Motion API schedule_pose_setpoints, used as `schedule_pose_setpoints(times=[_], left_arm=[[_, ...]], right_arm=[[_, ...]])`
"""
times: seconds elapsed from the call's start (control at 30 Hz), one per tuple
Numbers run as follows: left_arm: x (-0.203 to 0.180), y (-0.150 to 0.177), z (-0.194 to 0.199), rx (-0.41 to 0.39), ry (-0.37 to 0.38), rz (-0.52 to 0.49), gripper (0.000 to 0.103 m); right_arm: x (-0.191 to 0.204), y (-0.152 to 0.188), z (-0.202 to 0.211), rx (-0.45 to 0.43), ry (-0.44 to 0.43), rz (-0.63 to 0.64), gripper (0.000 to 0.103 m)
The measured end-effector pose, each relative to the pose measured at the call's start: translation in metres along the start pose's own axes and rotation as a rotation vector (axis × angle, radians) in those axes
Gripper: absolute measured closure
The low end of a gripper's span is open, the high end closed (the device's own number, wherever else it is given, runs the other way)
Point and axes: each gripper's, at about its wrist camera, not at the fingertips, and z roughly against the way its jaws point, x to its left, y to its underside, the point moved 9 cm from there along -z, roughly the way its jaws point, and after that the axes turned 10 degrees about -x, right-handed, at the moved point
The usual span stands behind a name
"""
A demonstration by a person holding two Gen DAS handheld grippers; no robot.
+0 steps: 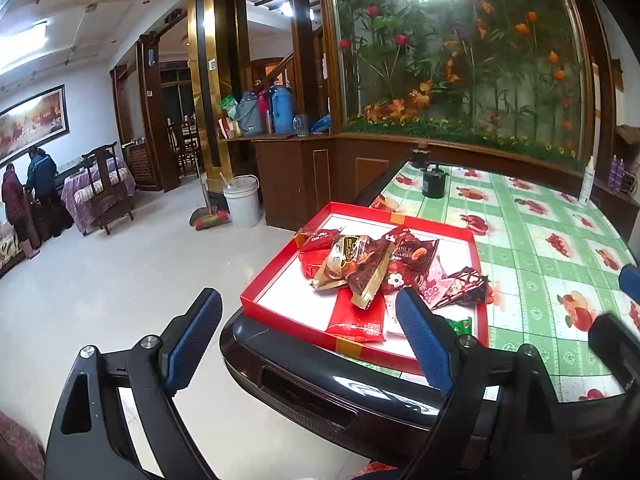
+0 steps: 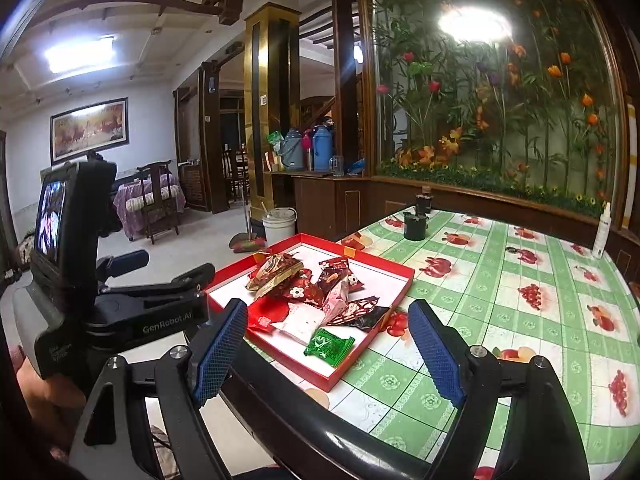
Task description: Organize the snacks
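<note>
From the left wrist camera, a table (image 1: 540, 240) under a green-checked cloth printed with red fruit fills the 3 o'clock side, its dark glossy edge curving along the bottom. Pale floor tiles spread toward 9 o'clock, where two people (image 1: 30, 196) stand by a wall below a framed painting. A white bucket (image 1: 242, 200) sits at the foot of a gold pillar near 11 o'clock, and a glass panel of artificial flowers (image 1: 460, 60) rises behind the table at 1 o'clock. A small black pot (image 1: 434, 182) stands at the far end of the cloth; a white spray bottle (image 1: 587, 182) stands at 3 o'clock.

The red tray (image 1: 276, 276) lies at the table's near corner, centre frame. In it the snack packets (image 1: 368, 268) are heaped together, red, gold and brown wrappers overlapping. The left gripper (image 1: 312, 332) hangs just before the tray's near rim, its jaws spread wide with nothing between the pads.

From the right wrist camera, the same cloth runs from centre to 4 o'clock, the pot (image 2: 415, 226) at 12 o'clock and the bottle (image 2: 602, 232) at 3 o'clock. The tray (image 2: 394, 304) sits just left of centre, packets (image 2: 316, 284) piled in its middle and a green packet (image 2: 329, 346) lying alone by its near rim. The right gripper (image 2: 328, 352) is held over the table edge, jaws wide and empty. The left gripper's body shows at 9 o'clock.
</note>
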Motion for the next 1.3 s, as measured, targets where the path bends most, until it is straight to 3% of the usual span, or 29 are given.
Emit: schedule_pose_setpoints(times=[0.27, 1.3], left_arm=[[0.002, 0.002, 0.012, -0.012, 0.024, 0.003, 0.013], [-0.012, -0.003, 0.024, -0.039, 0.121, 0.002, 0.013]], right_arm=[[-0.018, 0.003, 0.0, 0.013, 0.019, -0.103, 0.019], [-0.008, 0.01, -0.003, 0.026, 0.002, -0.084, 0.019]])
